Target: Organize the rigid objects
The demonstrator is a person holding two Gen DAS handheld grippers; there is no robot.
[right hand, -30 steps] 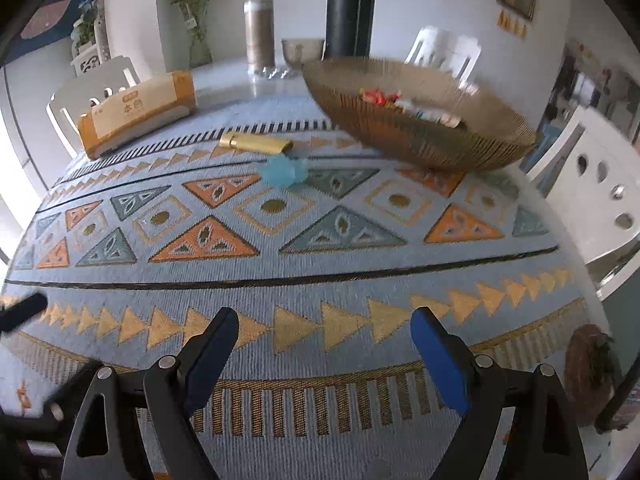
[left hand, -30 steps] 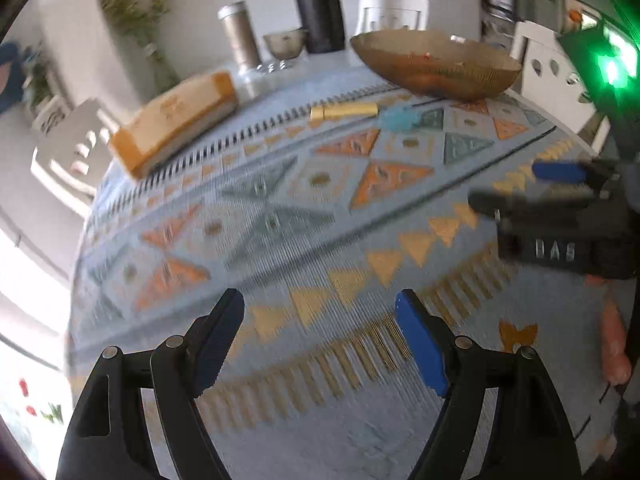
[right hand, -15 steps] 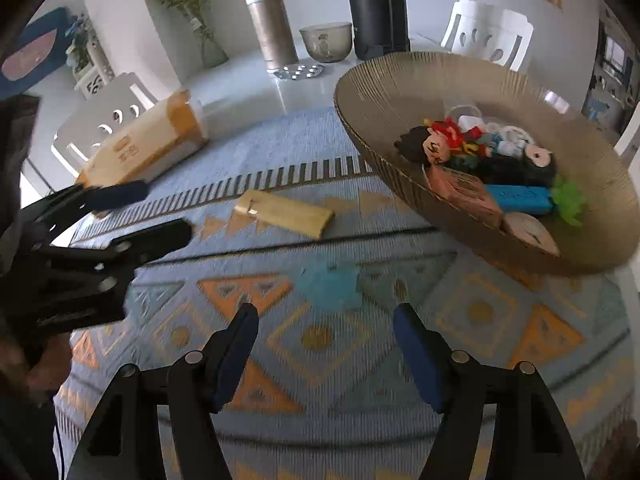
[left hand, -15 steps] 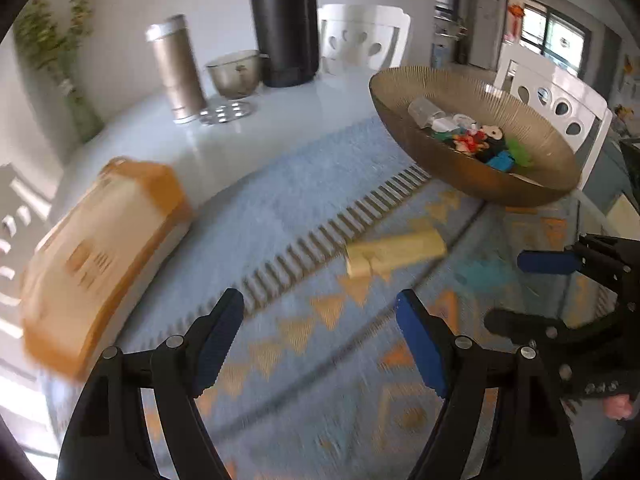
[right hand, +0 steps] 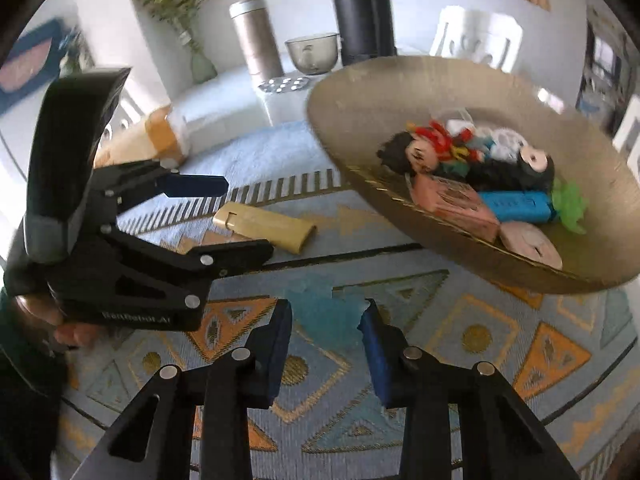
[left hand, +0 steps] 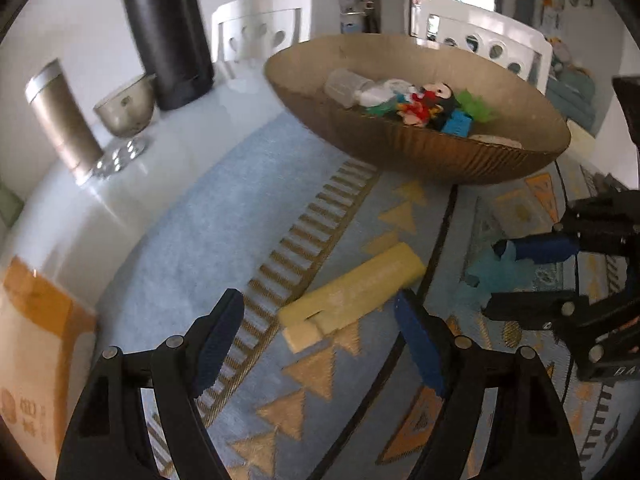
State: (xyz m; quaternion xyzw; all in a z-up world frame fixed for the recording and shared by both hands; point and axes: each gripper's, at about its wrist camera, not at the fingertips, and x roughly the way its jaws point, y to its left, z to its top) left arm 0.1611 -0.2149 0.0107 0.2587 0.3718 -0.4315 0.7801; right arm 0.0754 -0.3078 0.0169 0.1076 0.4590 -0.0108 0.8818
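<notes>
The left claw stands wide open and empty, its blue pads astride the near end of the yellow block, which lies flat on the worktop just ahead of the fingertips; the wide gape looks chosen to take the block across its narrow sides. The right claw is narrowed but not closed, its pads flanking a teal piece that sits between them on the woven mat; whether the pads already touch it I cannot tell.

Beyond and to the right of both claws rests the broad brown bowl, ribbed outside and shallow, already holding a doll, a blue block, a pink box and a green frilly toy, so it is likely the collecting place for the two loose pieces.

The yellow block is a smooth, hard-looking bar with a notch at one end. The teal piece is blurred, translucent-looking and ragged in outline. The mat is flat-woven, patterned in triangles and diamonds.
</notes>
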